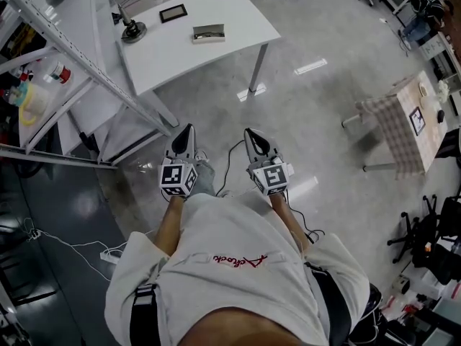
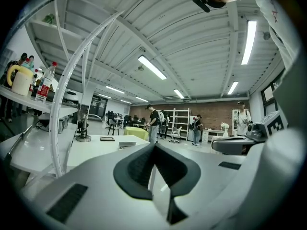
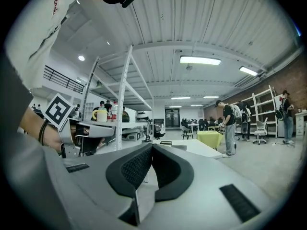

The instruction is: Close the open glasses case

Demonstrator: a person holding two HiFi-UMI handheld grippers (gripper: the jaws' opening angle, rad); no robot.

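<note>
The left gripper (image 1: 186, 130) and right gripper (image 1: 250, 134) are sitting shut, empty. Only the head view is showing the case (image 1: 208, 33) plainly on the table (image 1: 238, 20); lid unreadable.

we read one print only: red script word (image 1: 238, 260) across white shirt (image 1: 216, 225), upside down in head view, looping letters, spelling unsure. same red letters, cut off, on shirt in right gripper view. just ahead of shirt: black-and-white square markers on left cube (image 1: 178, 179) of left gripper (image 1: 186, 130) and right cube (image 1: 271, 179) of right gripper (image 1: 250, 132), patterns only, no letters. dark card (image 1: 173, 12) far ahead of shirt: we can't read it.
</note>
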